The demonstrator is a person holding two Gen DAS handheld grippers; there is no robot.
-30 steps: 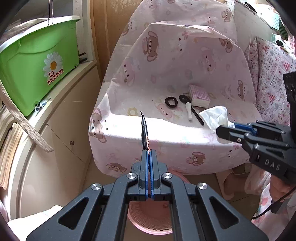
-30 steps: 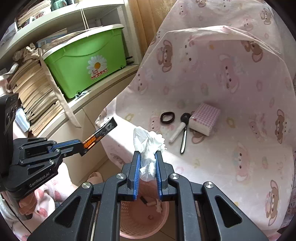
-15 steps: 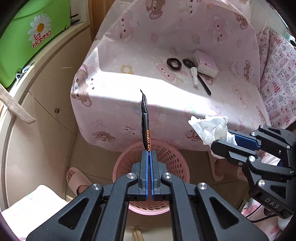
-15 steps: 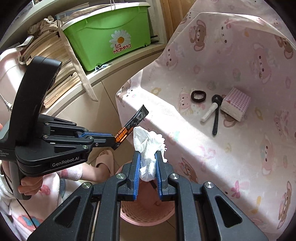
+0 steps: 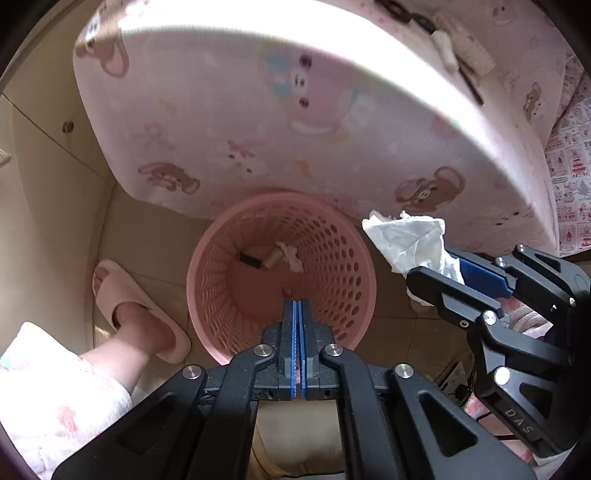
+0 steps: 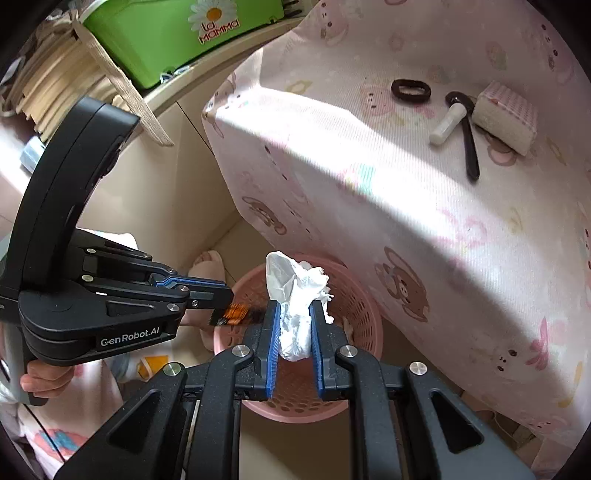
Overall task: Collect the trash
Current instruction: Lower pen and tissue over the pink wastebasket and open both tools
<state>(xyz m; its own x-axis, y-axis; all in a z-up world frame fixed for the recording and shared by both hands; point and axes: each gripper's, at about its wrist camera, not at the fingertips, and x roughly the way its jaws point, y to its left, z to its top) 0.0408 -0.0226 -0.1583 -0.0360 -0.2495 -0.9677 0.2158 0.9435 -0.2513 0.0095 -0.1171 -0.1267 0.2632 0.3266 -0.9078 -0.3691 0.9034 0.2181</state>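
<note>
A pink perforated basket (image 5: 207,258) stands on the floor in front of the covered chair, with a few scraps at its bottom. My left gripper (image 5: 297,302) points down into it, its jaws shut. From the right wrist view it (image 6: 225,293) pinches a black and orange coffee sachet (image 6: 236,313), which is blurred over the basket rim (image 6: 365,306). In the left wrist view the sachet barely shows. My right gripper (image 6: 294,303) is shut on a crumpled white tissue (image 6: 295,317) above the basket's edge. The same tissue (image 5: 406,240) and right gripper (image 5: 436,273) appear to the right of the basket.
The chair's pink bear-print cover (image 6: 443,221) overhangs the basket. A black hair tie (image 6: 410,90), a white tube (image 6: 448,123), a black spoon (image 6: 469,147) and a checked box (image 6: 506,118) lie on it. A foot in a pink slipper (image 5: 136,306) is left of the basket; a green bin (image 6: 177,33) sits on the shelf.
Both grippers have sunk and tipped downward, from level with the seat to just over the basket. The sachet and the tissue stay held.
</note>
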